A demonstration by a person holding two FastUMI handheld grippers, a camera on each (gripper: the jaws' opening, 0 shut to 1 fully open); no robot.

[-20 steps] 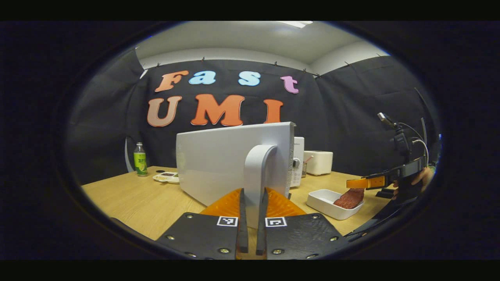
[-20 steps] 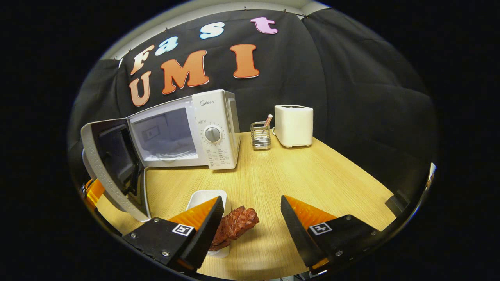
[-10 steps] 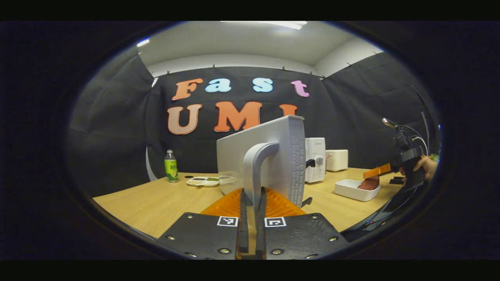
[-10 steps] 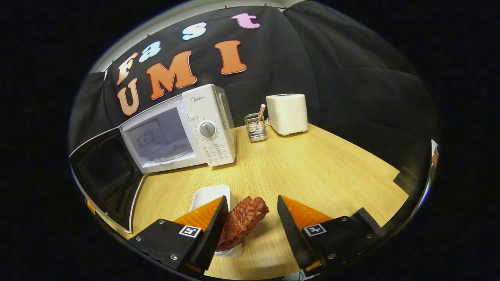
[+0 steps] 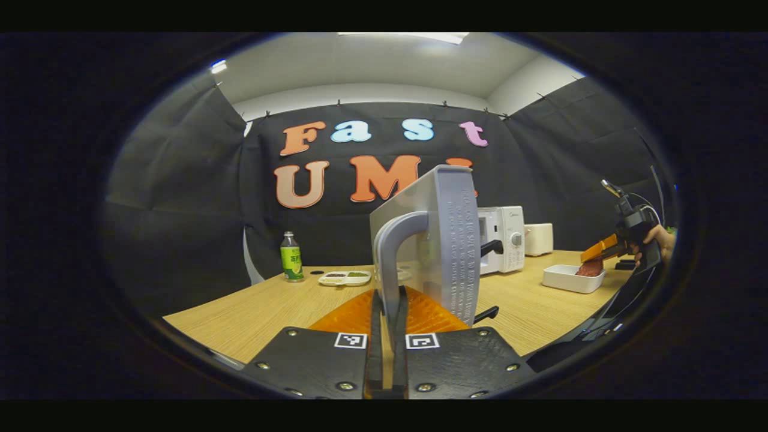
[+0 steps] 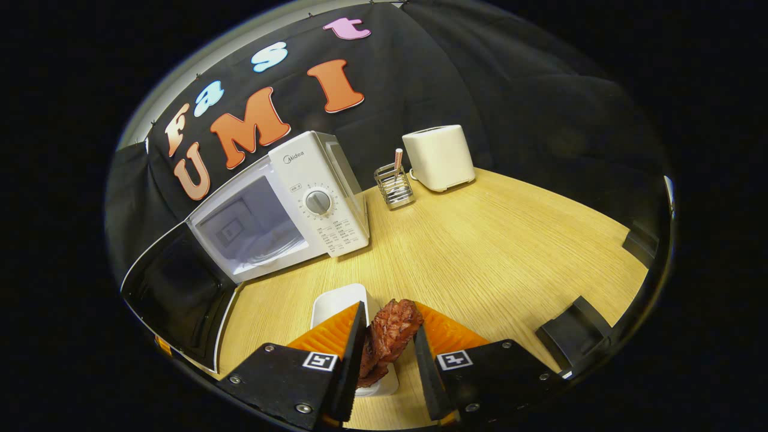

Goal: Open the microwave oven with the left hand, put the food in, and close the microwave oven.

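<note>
In the left gripper view, my left gripper (image 5: 389, 295) is shut on the grey door handle (image 5: 391, 252) of the white microwave (image 5: 503, 240). Its door (image 5: 447, 240) stands swung wide open, edge-on to me. In the right gripper view the microwave (image 6: 318, 192) shows its lit cavity (image 6: 252, 228) and the open door (image 6: 180, 297) at the left. My right gripper (image 6: 389, 312) is shut on a brown-red piece of meat (image 6: 390, 333) over a white tray (image 6: 336, 303). Far right in the left gripper view, the right gripper (image 5: 600, 249) holds the meat (image 5: 590, 268) above the tray (image 5: 567, 278).
A wire utensil holder (image 6: 394, 186) and a white toaster (image 6: 438, 157) stand behind the microwave's right side. A green bottle (image 5: 292, 258) and a flat dish (image 5: 345, 277) sit at the far left of the wooden table (image 6: 510, 240). A black block (image 6: 570, 330) lies near the right edge.
My left gripper has pulled the door further open. My right gripper's fingers have closed from wide apart onto the meat.
</note>
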